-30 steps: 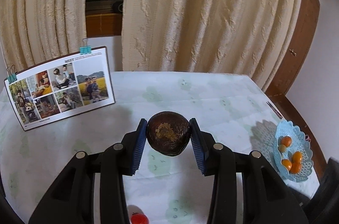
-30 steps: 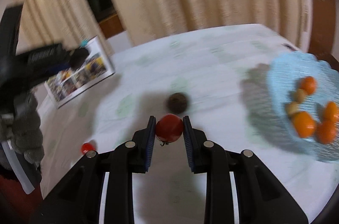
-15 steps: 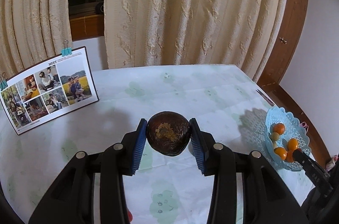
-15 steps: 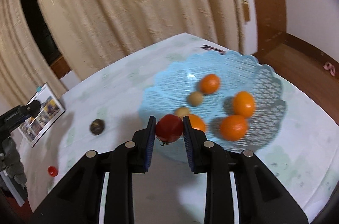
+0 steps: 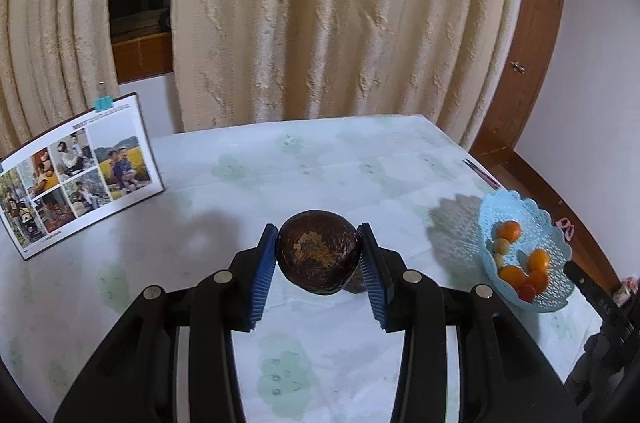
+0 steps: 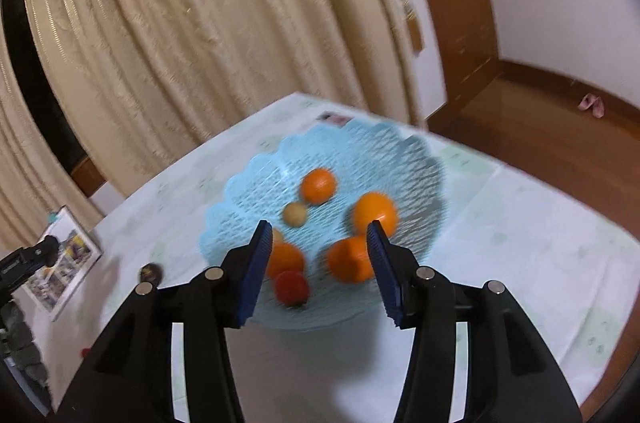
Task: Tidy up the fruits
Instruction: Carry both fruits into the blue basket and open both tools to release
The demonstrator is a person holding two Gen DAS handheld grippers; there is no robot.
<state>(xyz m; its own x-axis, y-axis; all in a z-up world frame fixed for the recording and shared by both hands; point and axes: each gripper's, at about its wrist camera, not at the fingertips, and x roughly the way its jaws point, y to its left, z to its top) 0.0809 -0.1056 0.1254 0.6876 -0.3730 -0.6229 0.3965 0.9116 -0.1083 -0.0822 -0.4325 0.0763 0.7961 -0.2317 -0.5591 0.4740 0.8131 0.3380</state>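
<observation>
A: How is the left gripper [image 5: 319, 259] seen?

B: Its blue ribbed pads are pressed against a dark brown round fruit [image 5: 318, 256], which is pinched between them and held above the tablecloth [image 5: 320, 175]. A rough tan patch is shown on the fruit's upper face. Another dark shape is glimpsed just behind the right pad, but what it is cannot be told.

A: And the right gripper [image 6: 320, 265]?

B: Its jaws are spread wide, and nothing is gripped. A small red fruit [image 6: 291, 286] is seen lying in the light blue lattice basket [image 6: 360, 147], in the gap between the pads and nearer the left one, not touched by either.

A: What else is held in the basket?

B: Four oranges [image 6: 318, 185] and a small tan fruit [image 6: 295, 214] are found there, the red fruit being placed at the near edge beside two of the oranges. The view is blurred.

A: Is anything left on the table?

B: A dark brown fruit [image 6: 150, 272] is seen on the cloth left of the basket, near a clipped photo card [image 5: 80, 171], which is propped upright.
</observation>
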